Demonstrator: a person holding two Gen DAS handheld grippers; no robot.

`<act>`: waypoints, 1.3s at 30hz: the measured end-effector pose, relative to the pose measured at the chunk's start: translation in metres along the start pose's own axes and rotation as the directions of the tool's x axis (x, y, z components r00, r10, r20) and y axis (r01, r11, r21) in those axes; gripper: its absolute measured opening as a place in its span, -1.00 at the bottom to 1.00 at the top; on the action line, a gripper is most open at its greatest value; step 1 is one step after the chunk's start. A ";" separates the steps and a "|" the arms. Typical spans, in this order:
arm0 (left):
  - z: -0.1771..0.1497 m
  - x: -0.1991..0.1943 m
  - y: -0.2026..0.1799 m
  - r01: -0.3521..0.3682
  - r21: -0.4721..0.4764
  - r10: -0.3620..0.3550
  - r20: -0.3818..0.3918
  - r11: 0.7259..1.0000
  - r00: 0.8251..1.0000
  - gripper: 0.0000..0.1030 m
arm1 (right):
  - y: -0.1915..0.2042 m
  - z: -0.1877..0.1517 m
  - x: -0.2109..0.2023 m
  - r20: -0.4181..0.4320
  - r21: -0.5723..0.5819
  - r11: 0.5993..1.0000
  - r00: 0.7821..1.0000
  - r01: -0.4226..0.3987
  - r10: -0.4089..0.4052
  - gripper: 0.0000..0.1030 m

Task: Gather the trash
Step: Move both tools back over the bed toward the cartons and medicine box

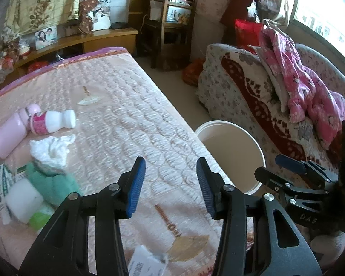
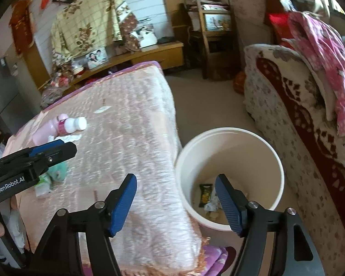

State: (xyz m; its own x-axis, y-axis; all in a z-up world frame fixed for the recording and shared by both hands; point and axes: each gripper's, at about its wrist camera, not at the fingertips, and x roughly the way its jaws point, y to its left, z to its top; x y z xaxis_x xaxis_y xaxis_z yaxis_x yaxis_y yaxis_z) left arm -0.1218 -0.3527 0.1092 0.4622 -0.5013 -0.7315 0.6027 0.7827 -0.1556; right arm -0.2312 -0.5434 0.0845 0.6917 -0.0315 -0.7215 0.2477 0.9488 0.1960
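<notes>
A white bucket (image 2: 241, 156) stands on the floor beside the bed; a dark snack wrapper (image 2: 205, 194) and crumpled paper (image 2: 212, 207) lie in its bottom. My right gripper (image 2: 176, 177) hovers open and empty over the bed's edge and the bucket's rim. My left gripper (image 1: 171, 163) is open and empty above the quilted bed (image 1: 126, 115). On the bed to its left lie a crumpled white tissue (image 1: 50, 149), a white bottle with a pink label (image 1: 55, 122), a pink bottle (image 1: 9, 135) and a green cloth (image 1: 53, 184).
A sofa (image 1: 230, 92) piled with pink clothing (image 1: 306, 87) stands right of the bucket (image 1: 230, 151). Small boxes (image 1: 23, 197) and a paper tag (image 1: 145, 262) lie near the bed's front. A wooden chair (image 1: 170, 27) and a low shelf (image 1: 99, 36) stand at the back.
</notes>
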 end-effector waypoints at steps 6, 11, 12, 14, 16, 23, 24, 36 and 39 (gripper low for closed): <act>-0.008 -0.019 0.019 -0.025 -0.023 0.025 0.025 0.999 0.999 0.14 | 0.027 -0.001 -0.002 0.002 -0.032 0.999 0.999 -0.034 0.034 0.33; -0.017 -0.034 0.037 -0.055 -0.039 0.057 0.043 0.998 0.997 0.15 | 0.052 -0.003 -0.001 -0.006 -0.066 0.996 0.998 -0.062 0.062 0.34; -0.018 -0.036 0.040 -0.060 -0.043 0.062 0.045 0.997 0.997 0.15 | 0.056 -0.003 0.000 -0.008 -0.072 0.995 0.998 -0.067 0.067 0.34; -0.022 -0.041 0.049 -0.070 -0.056 0.072 0.049 0.996 0.996 0.15 | 0.066 -0.005 0.001 -0.016 -0.087 0.993 0.996 -0.084 0.083 0.35; -0.026 -0.047 0.058 -0.082 -0.070 0.086 0.052 0.994 0.995 0.15 | 0.075 -0.006 0.002 -0.024 -0.096 0.991 0.995 -0.098 0.096 0.36; -0.040 -0.063 0.086 -0.111 -0.107 0.117 0.051 0.988 0.992 0.15 | 0.107 -0.015 0.010 -0.066 -0.137 0.981 0.990 -0.136 0.128 0.41; -0.043 -0.066 0.092 -0.116 -0.116 0.123 0.052 0.987 0.991 0.15 | 0.113 -0.017 0.012 -0.075 -0.148 0.979 0.988 -0.142 0.132 0.41; -0.079 -0.086 0.180 -0.213 -0.247 0.217 -0.011 0.945 0.976 0.15 | 0.143 -0.061 0.031 -0.255 -0.291 0.940 0.962 -0.175 0.100 0.41; -0.088 -0.091 0.202 -0.229 -0.289 0.232 -0.023 0.930 0.972 0.15 | 0.144 -0.078 0.037 -0.311 -0.335 0.925 0.948 -0.177 0.069 0.41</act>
State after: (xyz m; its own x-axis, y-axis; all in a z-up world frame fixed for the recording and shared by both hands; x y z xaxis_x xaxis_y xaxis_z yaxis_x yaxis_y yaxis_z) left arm -0.0991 -0.1164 0.0860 0.5744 -0.2969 -0.7629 0.2665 0.9490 -0.1686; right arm -0.2227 -0.3830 0.0337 0.4618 0.1333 -0.8769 -0.1209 0.9889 0.0867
